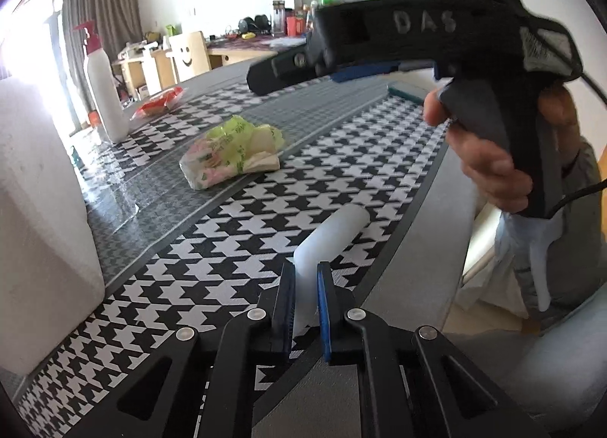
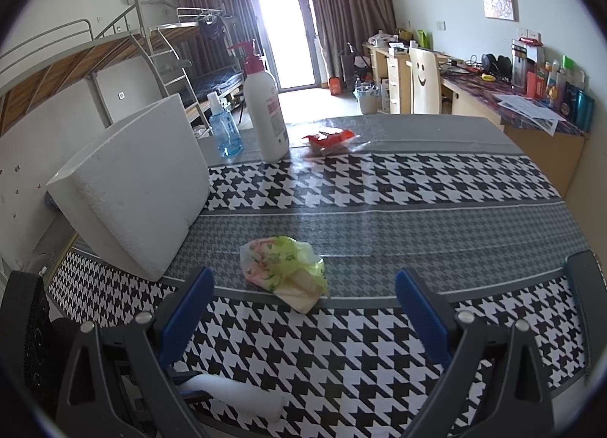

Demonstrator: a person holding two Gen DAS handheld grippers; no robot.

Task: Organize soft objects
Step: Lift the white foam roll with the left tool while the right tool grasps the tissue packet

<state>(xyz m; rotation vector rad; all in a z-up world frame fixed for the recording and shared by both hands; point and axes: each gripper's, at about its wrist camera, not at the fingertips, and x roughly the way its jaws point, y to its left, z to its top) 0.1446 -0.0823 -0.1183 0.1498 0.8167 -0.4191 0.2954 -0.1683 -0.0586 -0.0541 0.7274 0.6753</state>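
My left gripper (image 1: 306, 278) is shut on one end of a white foam roll (image 1: 329, 244) that lies low over the houndstooth tablecloth (image 1: 212, 259). The roll also shows in the right wrist view (image 2: 242, 396), at the lower left. My right gripper (image 2: 303, 286) is open and empty, hovering above the table and facing a crumpled green and pink tissue pack (image 2: 286, 267). That pack shows in the left wrist view (image 1: 233, 151), past the roll. The right gripper (image 1: 261, 81) hangs above the table in the left wrist view.
A white foam box (image 2: 129, 187) stands on the table's left. Behind it are a blue spray bottle (image 2: 225, 126), a white pump bottle (image 2: 265, 107) and a red snack packet (image 2: 328, 140). A chair (image 2: 425, 77) and cluttered desk (image 2: 531, 104) stand beyond the table.
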